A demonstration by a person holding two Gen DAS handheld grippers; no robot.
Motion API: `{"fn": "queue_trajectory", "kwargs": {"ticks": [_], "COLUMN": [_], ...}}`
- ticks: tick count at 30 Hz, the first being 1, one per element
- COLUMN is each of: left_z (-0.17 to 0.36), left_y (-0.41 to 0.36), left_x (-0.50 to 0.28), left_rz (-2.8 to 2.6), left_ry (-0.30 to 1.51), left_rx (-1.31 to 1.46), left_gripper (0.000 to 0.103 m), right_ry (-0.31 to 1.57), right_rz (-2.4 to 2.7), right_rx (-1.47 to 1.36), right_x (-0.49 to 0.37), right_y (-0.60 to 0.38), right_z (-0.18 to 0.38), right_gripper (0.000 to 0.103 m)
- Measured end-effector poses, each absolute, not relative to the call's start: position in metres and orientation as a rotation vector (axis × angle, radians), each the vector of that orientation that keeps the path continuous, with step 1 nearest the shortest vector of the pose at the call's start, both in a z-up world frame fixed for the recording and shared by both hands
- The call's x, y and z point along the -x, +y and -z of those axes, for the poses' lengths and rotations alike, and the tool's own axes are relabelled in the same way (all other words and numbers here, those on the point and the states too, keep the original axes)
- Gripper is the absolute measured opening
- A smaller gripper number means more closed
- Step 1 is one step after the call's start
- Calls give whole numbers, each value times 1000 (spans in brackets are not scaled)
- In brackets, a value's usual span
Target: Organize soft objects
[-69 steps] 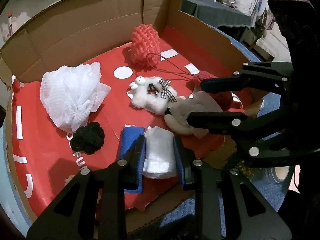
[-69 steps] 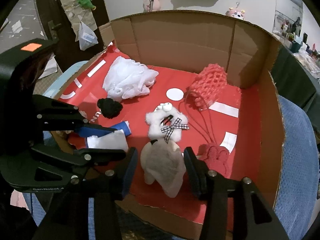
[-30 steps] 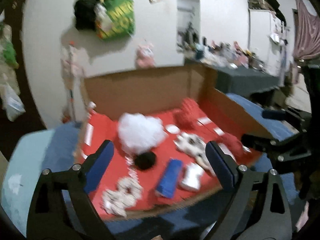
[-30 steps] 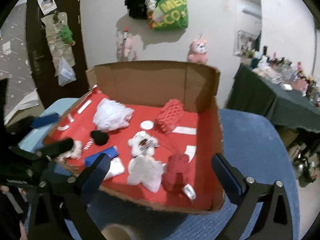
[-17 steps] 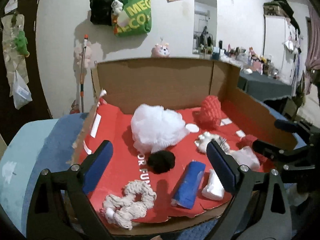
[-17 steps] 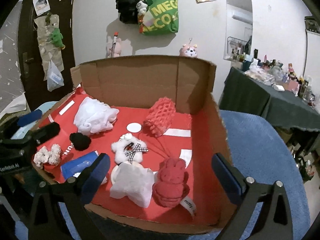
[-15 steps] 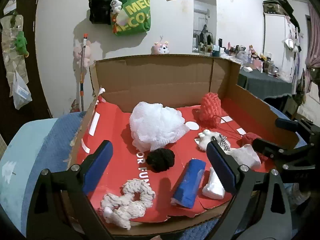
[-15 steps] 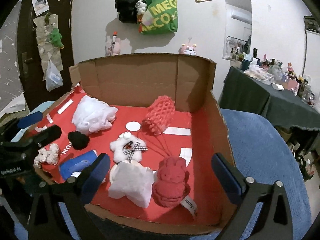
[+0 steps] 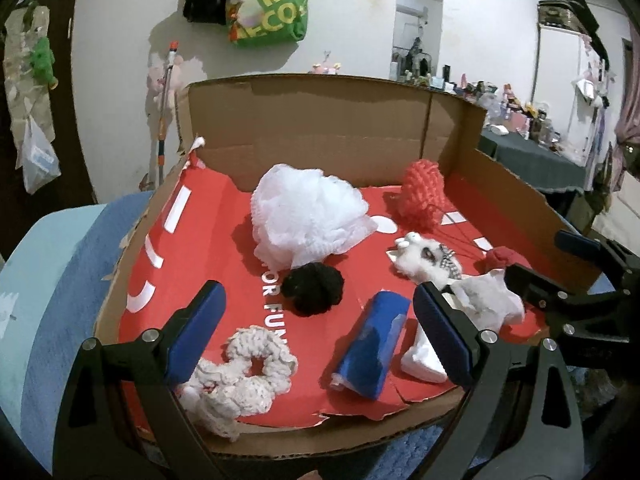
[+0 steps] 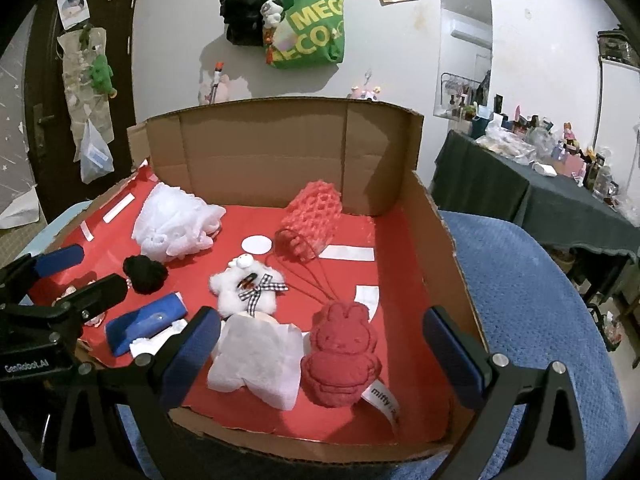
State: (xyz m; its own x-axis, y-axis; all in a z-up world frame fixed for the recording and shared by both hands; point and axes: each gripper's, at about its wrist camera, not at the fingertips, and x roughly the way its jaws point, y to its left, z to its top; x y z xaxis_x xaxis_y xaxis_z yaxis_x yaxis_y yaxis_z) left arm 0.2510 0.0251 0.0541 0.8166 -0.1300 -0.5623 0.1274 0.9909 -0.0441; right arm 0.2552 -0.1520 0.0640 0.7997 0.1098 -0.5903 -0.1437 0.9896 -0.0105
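A cardboard box [image 9: 304, 120] [image 10: 444, 240] with a red floor holds several soft things. Inside lie a white mesh pouf [image 9: 304, 216] [image 10: 172, 224], a black pompom [image 9: 314, 286] [image 10: 145, 274], a cream knitted scrunchie [image 9: 244, 368], a blue roll [image 9: 372, 342] [image 10: 146, 320], a folded white cloth [image 9: 422, 354], a white plush with a checked bow [image 9: 426, 262] [image 10: 246, 286], a pale flat plush [image 9: 488, 304] [image 10: 258, 356], a red rabbit plush [image 10: 340, 354] and a coral net sponge [image 9: 422, 196] [image 10: 314, 216]. My left gripper [image 9: 318, 336] and right gripper [image 10: 320, 358] both hover open at the box's near edge, holding nothing.
The box rests on a blue fuzzy cover [image 10: 532, 304]. A dark-clothed table [image 10: 560, 200] with small items stands at the right. A green bag [image 10: 308, 36] hangs on the white wall behind. A dark door [image 10: 48, 92] is at the left.
Both grippers let go of the white cloth and the pale plush, opened wide and drew back up out of the box. Over the last half second they barely moved.
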Motion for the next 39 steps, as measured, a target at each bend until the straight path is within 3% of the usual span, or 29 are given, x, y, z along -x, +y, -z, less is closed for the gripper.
{"fn": "queue_trajectory", "kwargs": {"ticks": [39], "left_z": [-49], "left_y": [23], "left_x": [-254], "left_rz": [133], "left_ry": [622], "left_rx": [-15], "left_gripper": [96], "right_ry": [612], "right_rz": [-109], "right_rx": [67], "right_x": [-255], "right_y": [-150], "right_z": [-61], "right_gripper": [103]}}
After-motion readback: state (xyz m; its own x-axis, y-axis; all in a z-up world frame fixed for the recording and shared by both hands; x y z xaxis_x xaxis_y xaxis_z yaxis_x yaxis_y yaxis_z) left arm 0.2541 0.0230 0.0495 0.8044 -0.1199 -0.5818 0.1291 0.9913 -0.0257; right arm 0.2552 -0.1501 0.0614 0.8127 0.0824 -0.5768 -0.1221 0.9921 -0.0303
